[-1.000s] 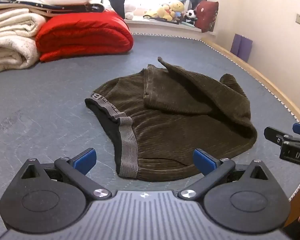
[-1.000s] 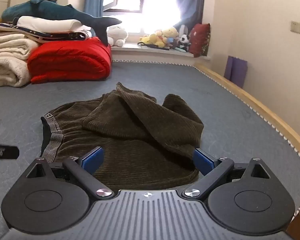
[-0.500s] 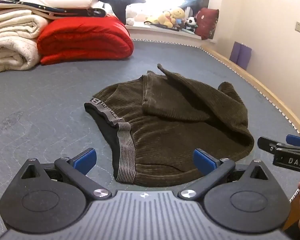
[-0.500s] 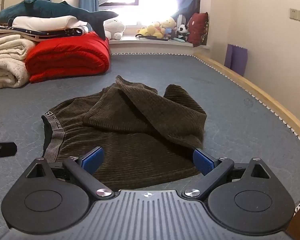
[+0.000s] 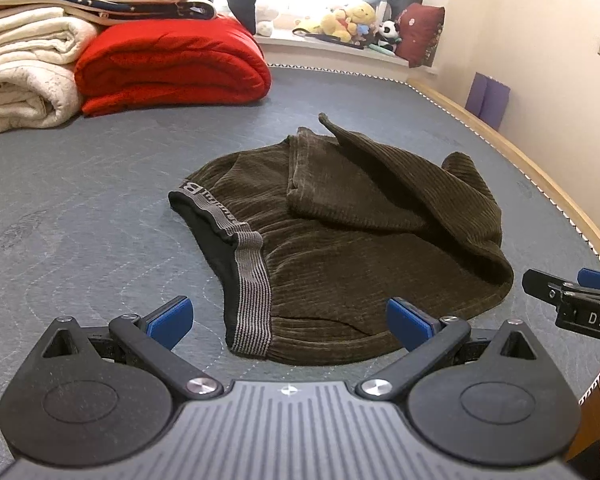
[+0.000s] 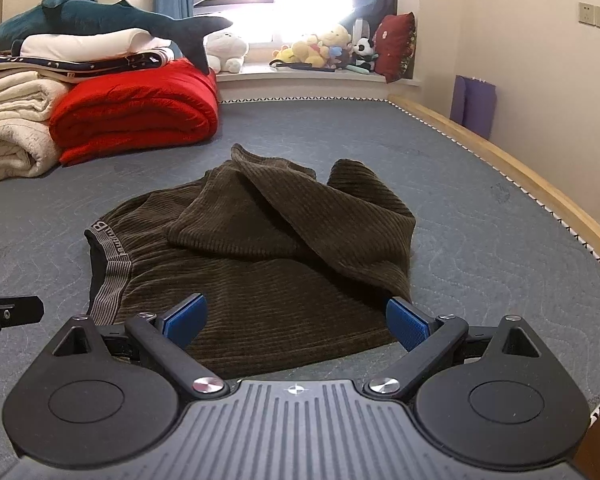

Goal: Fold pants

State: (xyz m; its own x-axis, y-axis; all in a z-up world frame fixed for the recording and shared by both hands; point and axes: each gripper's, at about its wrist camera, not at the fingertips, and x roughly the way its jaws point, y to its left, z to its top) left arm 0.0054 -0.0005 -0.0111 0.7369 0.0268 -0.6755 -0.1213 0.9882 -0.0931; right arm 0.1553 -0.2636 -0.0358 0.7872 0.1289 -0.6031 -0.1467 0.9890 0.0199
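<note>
Both tools, left tool point(image 5: 287, 316) and right tool point(image 6: 296, 320), released near the pants point(image 5: 340, 240) (bunched, legs heaped); folding looks barely started.

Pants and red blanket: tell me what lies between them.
Nothing: only bare grey mattress lies between the pants and the red blanket, shown clearly in the right wrist view.

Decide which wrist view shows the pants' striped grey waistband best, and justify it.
The left wrist view: the waistband runs nearly centred between the open fingers, its stripes and lettering visible. The right wrist view shows the same waistband pushed to the left, foreshortened, its near end behind the gripper.
</note>
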